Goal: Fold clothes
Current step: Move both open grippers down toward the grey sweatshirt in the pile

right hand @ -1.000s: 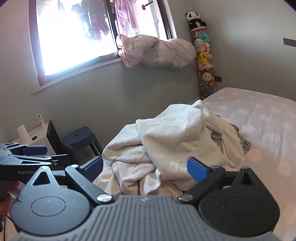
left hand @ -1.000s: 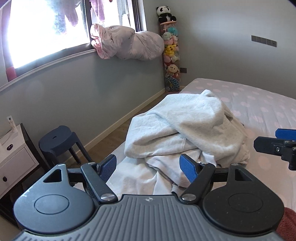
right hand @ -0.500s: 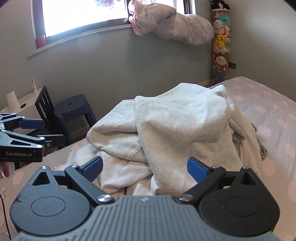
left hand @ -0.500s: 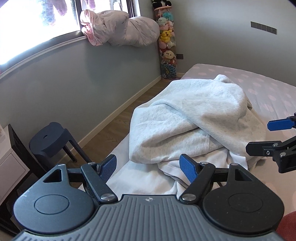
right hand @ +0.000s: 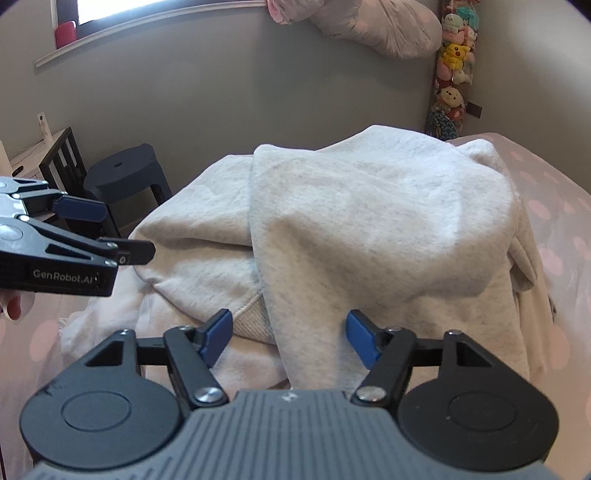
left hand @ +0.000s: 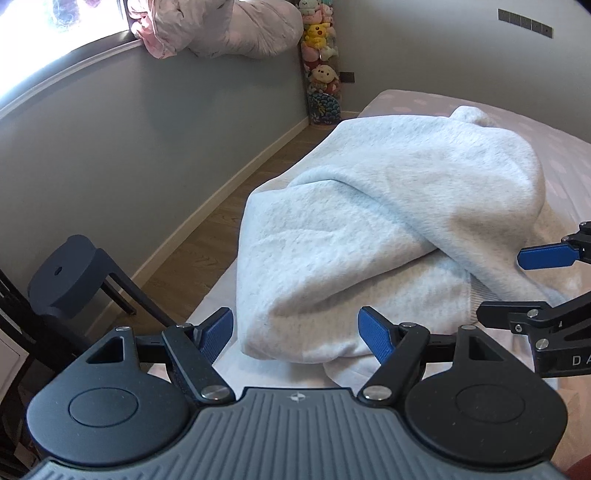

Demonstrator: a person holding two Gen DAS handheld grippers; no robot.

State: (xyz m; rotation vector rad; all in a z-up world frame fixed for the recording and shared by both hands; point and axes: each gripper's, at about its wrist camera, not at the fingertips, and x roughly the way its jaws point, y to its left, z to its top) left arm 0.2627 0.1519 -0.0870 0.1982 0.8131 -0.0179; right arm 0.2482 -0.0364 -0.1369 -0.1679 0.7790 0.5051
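Observation:
A crumpled pile of light grey sweatshirt clothing (left hand: 369,236) lies on the bed, also filling the right wrist view (right hand: 369,229). My left gripper (left hand: 299,330) is open and empty, its blue pads at the near left edge of the pile. My right gripper (right hand: 288,336) is open and empty, with the pile's near edge and a ribbed hem (right hand: 251,317) between its fingers. The right gripper shows at the right of the left wrist view (left hand: 532,284), and the left gripper at the left of the right wrist view (right hand: 110,232), both open.
The bed has a pink dotted sheet (right hand: 554,210). A dark blue stool (left hand: 70,277) and a dark side table (right hand: 55,155) stand left of the bed by the grey wall. A pink bundle (left hand: 221,29) rests on the windowsill, with plush toys (left hand: 321,55) in the corner.
Both grippers have moved down and forward toward the pile, which now looks larger. Both stayed open.

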